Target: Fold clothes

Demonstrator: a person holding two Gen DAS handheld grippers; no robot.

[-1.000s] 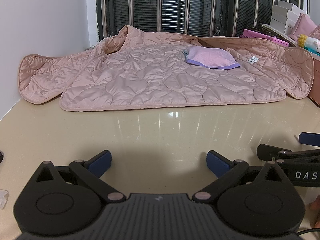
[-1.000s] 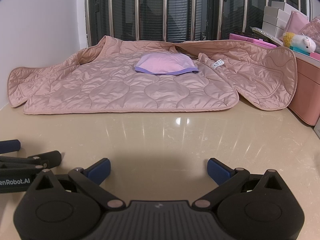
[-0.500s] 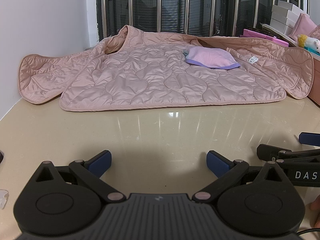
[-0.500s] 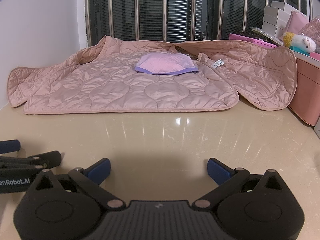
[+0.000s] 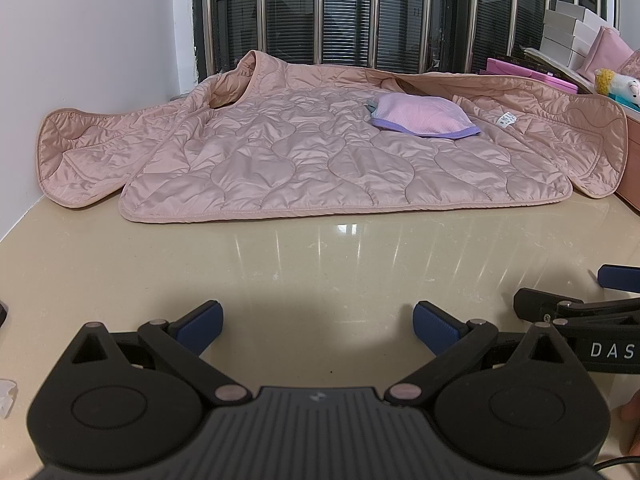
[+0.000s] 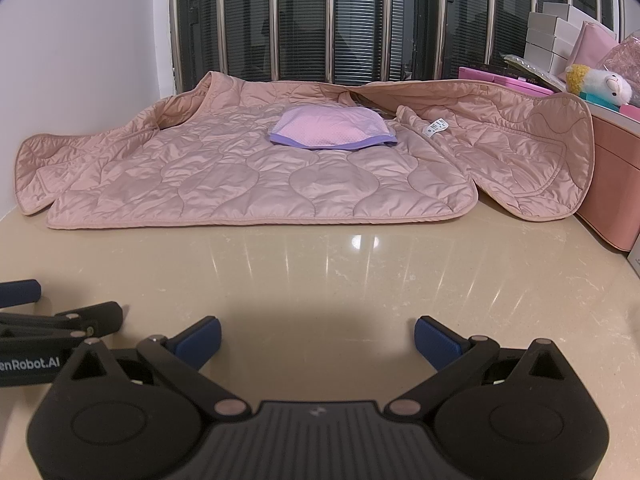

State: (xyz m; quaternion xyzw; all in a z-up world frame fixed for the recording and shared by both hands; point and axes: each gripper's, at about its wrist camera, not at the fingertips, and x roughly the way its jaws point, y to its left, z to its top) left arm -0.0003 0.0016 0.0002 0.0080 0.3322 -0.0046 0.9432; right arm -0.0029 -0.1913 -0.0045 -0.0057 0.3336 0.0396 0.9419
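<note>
On table point(image 5: 320, 264), jacket point(image 5: 320, 160) is spread flat, cloth point(image 5: 424, 120) laid atop; left gripper point(image 5: 316, 322) and right gripper point(image 6: 318, 334) are held spread, empty, well apart from jacket.

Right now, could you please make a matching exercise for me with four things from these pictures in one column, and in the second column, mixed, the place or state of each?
Things:
1. pink quilted padded jacket
2. small purple-edged pink mesh garment
3. white plush toy with yellow tuft
4. left claw

Places or states:
A. open, above the bare beige tabletop
B. lying on top of the jacket
C. spread flat at the far side of the tabletop
D. on the pink storage box at the right

Pairs: 1-C, 2-B, 3-D, 4-A
</note>
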